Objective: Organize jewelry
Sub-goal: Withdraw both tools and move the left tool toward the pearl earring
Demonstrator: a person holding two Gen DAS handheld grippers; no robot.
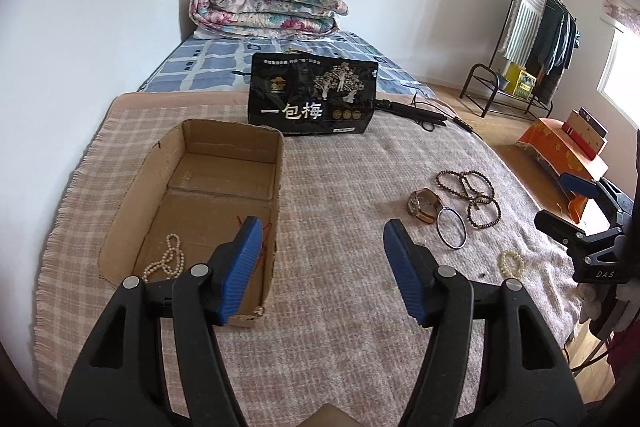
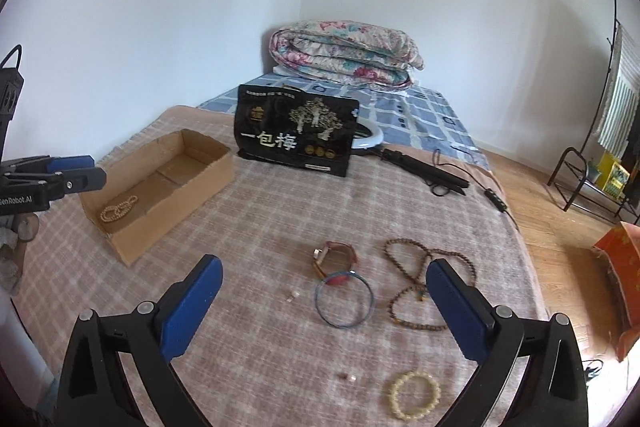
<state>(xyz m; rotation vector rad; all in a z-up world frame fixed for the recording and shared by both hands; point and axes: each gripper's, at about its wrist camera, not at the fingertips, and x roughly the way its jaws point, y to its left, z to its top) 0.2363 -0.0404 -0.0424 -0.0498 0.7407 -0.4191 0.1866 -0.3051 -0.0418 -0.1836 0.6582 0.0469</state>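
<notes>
A cardboard box (image 1: 224, 155) lies open on the checked blanket, with a pearl necklace (image 1: 166, 261) inside it. My left gripper (image 1: 323, 227) hovers open and empty beside the box's near right corner. To the right lie a watch (image 1: 424, 207), a metal bangle (image 1: 451, 229), a dark bead strand (image 1: 472, 193) and a cream bead bracelet (image 1: 511, 263). My right gripper (image 2: 325, 263) stands wide open and empty above the watch (image 2: 334, 257) and bangle (image 2: 344, 303). The dark bead strand (image 2: 420, 283) runs behind its right finger, and the cream bracelet (image 2: 414, 393) lies nearest. Two tiny pieces (image 2: 294, 295) (image 2: 348, 375) rest on the blanket.
A black snack bag (image 1: 314, 95) stands upright behind the box. A folded floral quilt (image 1: 266, 7) sits at the head of the bed. A ring light and folded tripod (image 2: 424, 167) lie at the far right. The bed's right edge drops to wooden floor with a clothes rack (image 1: 532, 39).
</notes>
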